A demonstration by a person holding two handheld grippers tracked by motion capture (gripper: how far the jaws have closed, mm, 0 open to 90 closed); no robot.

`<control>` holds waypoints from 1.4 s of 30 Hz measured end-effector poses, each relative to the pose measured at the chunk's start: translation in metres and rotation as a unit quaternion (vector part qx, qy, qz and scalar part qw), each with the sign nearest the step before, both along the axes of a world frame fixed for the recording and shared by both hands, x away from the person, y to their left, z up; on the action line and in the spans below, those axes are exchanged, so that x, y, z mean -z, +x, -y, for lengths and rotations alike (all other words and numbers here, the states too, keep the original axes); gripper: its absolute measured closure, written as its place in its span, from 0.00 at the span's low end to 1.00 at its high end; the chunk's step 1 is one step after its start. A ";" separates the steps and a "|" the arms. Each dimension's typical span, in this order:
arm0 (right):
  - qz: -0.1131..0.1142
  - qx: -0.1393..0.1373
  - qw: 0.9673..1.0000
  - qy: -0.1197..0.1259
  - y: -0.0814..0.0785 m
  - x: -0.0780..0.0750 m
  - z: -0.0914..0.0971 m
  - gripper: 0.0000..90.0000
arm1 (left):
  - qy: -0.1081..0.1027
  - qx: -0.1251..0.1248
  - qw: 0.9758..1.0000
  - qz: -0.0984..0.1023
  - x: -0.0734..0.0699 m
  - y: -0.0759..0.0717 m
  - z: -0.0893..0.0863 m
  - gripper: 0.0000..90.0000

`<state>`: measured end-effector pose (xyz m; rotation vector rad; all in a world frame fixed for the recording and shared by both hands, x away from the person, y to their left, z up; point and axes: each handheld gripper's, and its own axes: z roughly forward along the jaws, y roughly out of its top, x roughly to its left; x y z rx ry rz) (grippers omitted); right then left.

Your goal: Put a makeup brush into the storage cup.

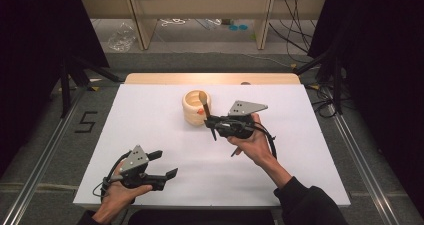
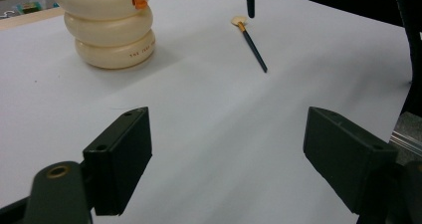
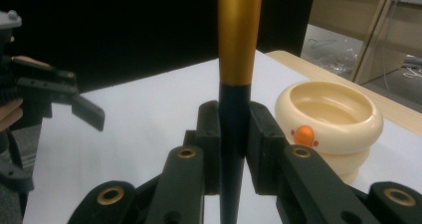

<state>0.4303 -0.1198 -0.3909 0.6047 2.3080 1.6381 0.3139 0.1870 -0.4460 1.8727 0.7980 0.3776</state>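
from above, the right gripper (image 1: pixel 214 126) is pinching a slim dark-handled brush with a gold ferrule (image 1: pixel 204 104), holding it upright against the near rim of the cream ribbed ceramic holder (image 1: pixel 192 110) on the white table (image 1: pixel 150 135). the left gripper (image 1: pixel 162 171) is resting near the table's front edge, well apart from all that.

through the left gripper view, its black jaws are standing spread wide with nothing between them, while a second small brush with a dark handle and pale head (image 2: pixel 251 42) is lying flat on the table, near the holder (image 2: pixel 112 32).

in the right gripper view, the pads are pressing together on the brush's (image 3: pixel 235 84) dark handle just below the ferrule. it's looking light, stiff and smooth, likely to twist or slip if gripped loosely, so that spot near the ferrule is a sensible hold. the holder (image 3: pixel 338 127) is sitting just beside it.
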 end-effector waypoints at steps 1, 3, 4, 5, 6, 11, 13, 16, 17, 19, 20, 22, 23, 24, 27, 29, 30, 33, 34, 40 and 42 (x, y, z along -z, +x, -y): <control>-0.001 -0.001 1.000 -0.004 0.002 -0.001 -0.001 0.87 | -0.001 -0.006 1.000 -0.007 0.000 -0.001 0.000 0.21; -0.002 0.000 1.000 -0.002 0.006 0.000 -0.004 0.87 | -0.003 -0.004 1.000 -0.010 0.001 -0.001 0.001 0.21; 0.002 0.001 1.000 -0.006 0.007 -0.001 -0.004 0.87 | -0.011 0.003 1.000 -0.015 0.001 -0.001 0.002 0.21; -0.005 0.002 1.000 -0.004 0.009 -0.001 -0.006 0.87 | -0.011 0.005 1.000 -0.015 0.001 -0.001 0.002 0.21; -0.005 0.002 1.000 -0.004 0.009 -0.001 -0.006 0.87 | -0.007 0.006 1.000 -0.013 0.001 -0.002 0.002 0.21; -0.001 0.006 1.000 -0.002 0.016 -0.003 -0.009 0.87 | -0.005 -0.003 1.000 -0.012 0.000 -0.001 0.001 0.21; -0.004 0.007 1.000 0.002 0.018 -0.005 -0.010 0.87 | 0.001 -0.004 1.000 -0.004 0.000 0.000 0.000 0.21; -0.003 0.007 1.000 0.010 0.022 -0.006 -0.012 0.87 | 0.001 -0.007 1.000 -0.006 0.001 0.000 0.000 0.21; -0.009 0.007 1.000 0.013 0.023 -0.006 -0.013 0.87 | 0.000 -0.007 1.000 -0.007 0.001 -0.001 0.000 0.21; -0.008 0.011 1.000 0.006 0.026 -0.006 -0.013 0.87 | 0.000 -0.001 1.000 -0.006 0.000 0.000 0.000 0.21; -0.002 0.012 1.000 0.008 0.028 -0.006 -0.014 0.87 | 0.002 0.002 1.000 -0.003 0.000 0.000 0.000 0.21; -0.009 0.011 1.000 0.012 0.029 -0.006 -0.016 0.87 | 0.007 0.003 1.000 0.000 0.000 0.000 0.000 0.21; -0.009 0.011 1.000 0.012 0.030 -0.007 -0.017 0.87 | 0.001 -0.004 1.000 -0.007 0.001 -0.001 0.000 0.21; -0.008 0.011 1.000 0.014 0.032 -0.008 -0.018 0.87 | 0.001 -0.003 1.000 -0.007 0.001 -0.001 0.000 0.21; -0.011 0.011 1.000 0.021 0.036 -0.009 -0.020 0.87 | 0.005 0.006 1.000 0.004 0.000 0.002 -0.001 0.21; -0.014 0.014 1.000 0.021 0.039 -0.009 -0.021 0.87 | 0.004 0.008 1.000 0.008 0.000 0.003 -0.001 0.21; -0.012 0.018 1.000 0.018 0.041 -0.008 -0.020 0.87 | 0.000 -0.001 1.000 0.003 0.000 0.002 0.000 0.21; -0.017 0.024 0.999 0.019 0.047 -0.006 -0.020 0.87 | 0.007 -0.002 1.000 0.000 0.000 0.002 -0.002 0.21; -0.016 0.025 0.999 0.019 0.049 -0.006 -0.020 0.87 | 0.005 -0.003 1.000 -0.002 0.000 0.002 -0.001 0.21; -0.016 0.031 0.999 0.019 0.057 -0.010 -0.020 0.87 | 0.003 -0.006 1.000 -0.002 -0.001 0.001 -0.002 0.21; -0.013 0.035 0.999 0.018 0.059 -0.011 -0.022 0.87 | 0.002 -0.010 1.000 -0.003 0.000 0.002 -0.002 0.21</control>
